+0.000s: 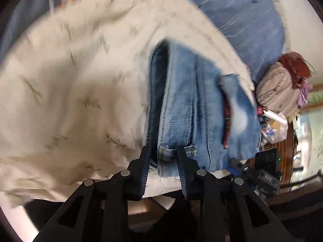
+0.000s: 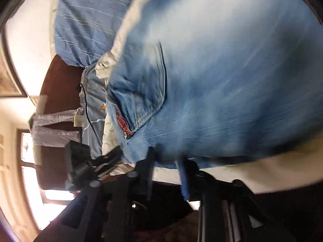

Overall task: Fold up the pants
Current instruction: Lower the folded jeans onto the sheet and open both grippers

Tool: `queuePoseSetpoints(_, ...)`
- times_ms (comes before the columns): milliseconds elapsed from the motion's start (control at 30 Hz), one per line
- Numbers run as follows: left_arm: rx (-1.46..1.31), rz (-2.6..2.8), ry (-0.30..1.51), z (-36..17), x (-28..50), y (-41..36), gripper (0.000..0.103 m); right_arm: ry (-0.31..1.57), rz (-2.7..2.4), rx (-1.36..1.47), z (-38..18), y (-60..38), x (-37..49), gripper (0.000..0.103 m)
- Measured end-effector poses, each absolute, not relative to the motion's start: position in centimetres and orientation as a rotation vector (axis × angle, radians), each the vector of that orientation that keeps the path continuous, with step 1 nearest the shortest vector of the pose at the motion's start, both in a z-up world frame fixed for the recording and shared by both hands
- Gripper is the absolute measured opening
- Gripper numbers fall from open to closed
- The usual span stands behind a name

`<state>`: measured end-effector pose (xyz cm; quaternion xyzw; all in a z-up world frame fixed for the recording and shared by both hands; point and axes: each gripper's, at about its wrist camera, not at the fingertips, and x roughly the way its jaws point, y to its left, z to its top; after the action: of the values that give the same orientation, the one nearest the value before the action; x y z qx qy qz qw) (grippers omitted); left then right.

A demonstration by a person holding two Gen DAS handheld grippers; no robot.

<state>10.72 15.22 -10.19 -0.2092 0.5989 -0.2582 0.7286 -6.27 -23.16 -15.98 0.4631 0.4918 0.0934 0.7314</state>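
Light blue jeans (image 1: 181, 109) lie folded lengthwise on a cream leaf-print sheet (image 1: 76, 84). My left gripper (image 1: 163, 151) has its jaws apart around the waistband and a belt loop (image 1: 167, 152). The fingers straddle the denim without pressing it. In the right wrist view the jeans (image 2: 222, 80) fill the frame, blurred, with a back pocket (image 2: 145, 92) and a red label (image 2: 124, 126) showing. My right gripper (image 2: 164, 157) sits at the near edge of the denim. Blur hides whether its jaws are on the cloth.
A blue striped pillow (image 1: 242, 24) lies beyond the jeans and also shows in the right wrist view (image 2: 84, 28). A pile of clothes and bags (image 1: 282, 88) sits at the right on a wooden table (image 1: 286, 157). The other gripper's body (image 1: 264, 173) shows at the lower right.
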Motion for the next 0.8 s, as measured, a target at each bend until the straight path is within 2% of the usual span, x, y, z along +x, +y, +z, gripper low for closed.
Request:
queuePoseSetpoints(67, -0.386, -0.62, 1.241, -8.0, 10.0, 15.7, 0.028, 0.989, 0.122, 1.017, -14.3, -26.0, -8.3, 0.043)
queuePoseSetpoints(100, -0.347, -0.634, 1.2, -6.7, 9.5, 15.8, 0.031, 0.934, 0.066, 1.037, -13.7, -28.1, -9.8, 0.043)
queuePoseSetpoints(267, -0.134, -0.645, 1.069, -1.9, 6.5, 15.3, 0.053, 0.616, -0.365, 1.16, -12.5, -39.8, -19.4, 0.046)
queuePoseSetpoints(333, -0.048, -0.668, 1.046, -0.1, 6.9, 12.0, 0.061, 0.521, -0.466, 1.207, -13.0, -42.9, -21.9, 0.048)
queuePoseSetpoints(367, -0.021, -0.677, 1.043, 0.6, 6.9, 10.5, 0.061, 0.479, -0.509, 1.222, -13.3, -44.4, -22.9, 0.05)
queuePoseSetpoints(600, 0.25, -0.806, 1.091, 2.3, 10.7, -10.6, 0.061, 0.348, -0.532, 1.244, -15.5, -50.0, -23.5, 0.051)
queuePoseSetpoints(800, 0.407, -1.014, 1.188, -0.4, 13.6, -29.6, 0.061, 0.321, -0.399, 1.104, -14.1, -49.9, -20.3, 0.051)
